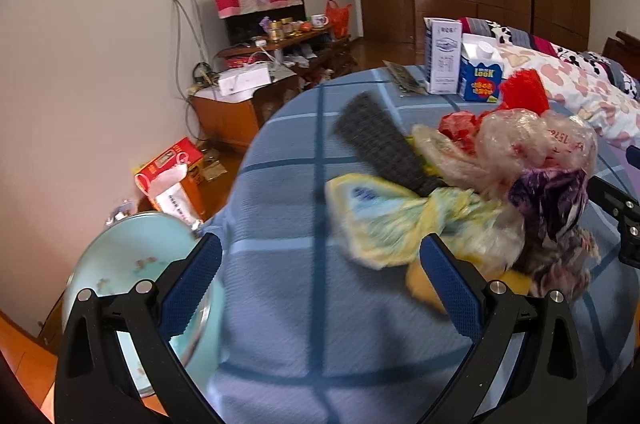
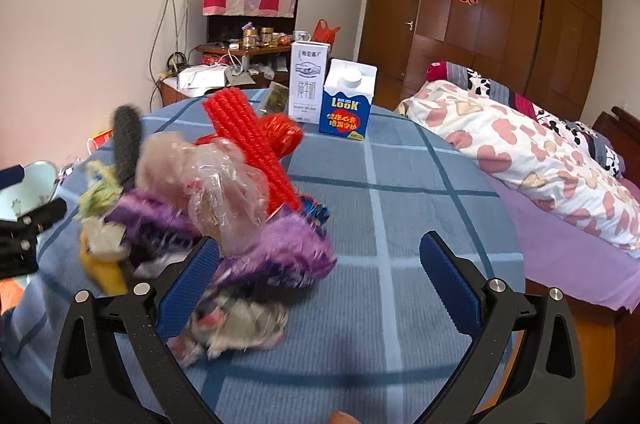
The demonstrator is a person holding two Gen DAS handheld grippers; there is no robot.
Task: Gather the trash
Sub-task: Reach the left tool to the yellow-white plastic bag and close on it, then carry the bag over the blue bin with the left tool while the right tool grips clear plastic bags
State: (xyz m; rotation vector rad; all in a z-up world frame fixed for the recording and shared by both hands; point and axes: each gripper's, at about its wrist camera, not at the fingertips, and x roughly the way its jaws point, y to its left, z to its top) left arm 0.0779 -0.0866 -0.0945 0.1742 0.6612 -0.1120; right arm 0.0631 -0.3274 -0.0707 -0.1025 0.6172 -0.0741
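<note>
A heap of trash lies on the blue checked tablecloth (image 1: 288,304): a yellow-green wrapper (image 1: 384,220), clear plastic bags (image 1: 520,140), a purple wrapper (image 1: 548,196), red foam netting (image 2: 248,140) and a dark grey strip (image 1: 380,140). My left gripper (image 1: 320,272) is open and empty, its right finger just in front of the yellow wrapper. My right gripper (image 2: 320,272) is open and empty, its left finger against the purple wrapper (image 2: 280,252) at the heap's right side. The right gripper's body also shows in the left wrist view (image 1: 624,216).
Two cartons stand at the table's far side: a white milk box (image 2: 306,84) and a blue-white one (image 2: 348,100). A pale blue bin (image 1: 132,276) sits left of the table. A bed with a patterned quilt (image 2: 540,160) lies to the right; cluttered cabinets line the far wall.
</note>
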